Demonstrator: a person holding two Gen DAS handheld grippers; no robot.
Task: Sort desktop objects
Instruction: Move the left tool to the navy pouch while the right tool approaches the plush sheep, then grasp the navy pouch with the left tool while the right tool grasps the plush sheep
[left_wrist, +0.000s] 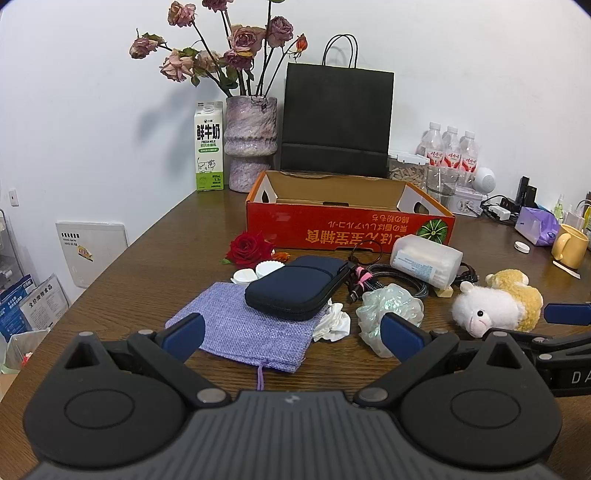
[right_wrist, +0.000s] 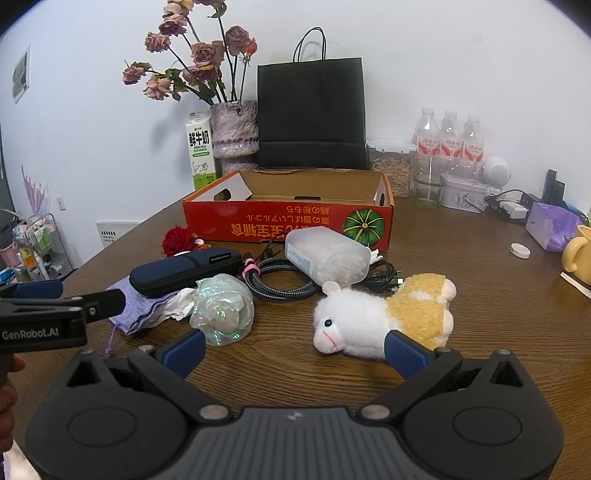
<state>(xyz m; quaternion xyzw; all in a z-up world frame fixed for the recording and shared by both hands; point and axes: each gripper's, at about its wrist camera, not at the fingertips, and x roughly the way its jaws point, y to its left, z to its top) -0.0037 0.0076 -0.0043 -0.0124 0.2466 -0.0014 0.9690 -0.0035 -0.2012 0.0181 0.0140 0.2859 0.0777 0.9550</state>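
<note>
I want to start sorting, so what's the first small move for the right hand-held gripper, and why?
Probably ease the right hand-held gripper forward and close on the plush sheep. It is open, the sheep lies just ahead partly between its fingers, apart from the cable pile, and the box behind looks empty.

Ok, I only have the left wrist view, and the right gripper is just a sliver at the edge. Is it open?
Observer: Yes. The right gripper is open, with its jaws wide apart and nothing between them.
Operator: What is it lined up with?
Observer: The plush sheep lies on its side just ahead, its face toward the gap between the jaws. It is not gripped.
Operator: And the clear tub behind the sheep?
Observer: The plastic tub lies on its side. Its rounded end faces the right camera, and small white tips show through it, likely cotton swabs.
</note>
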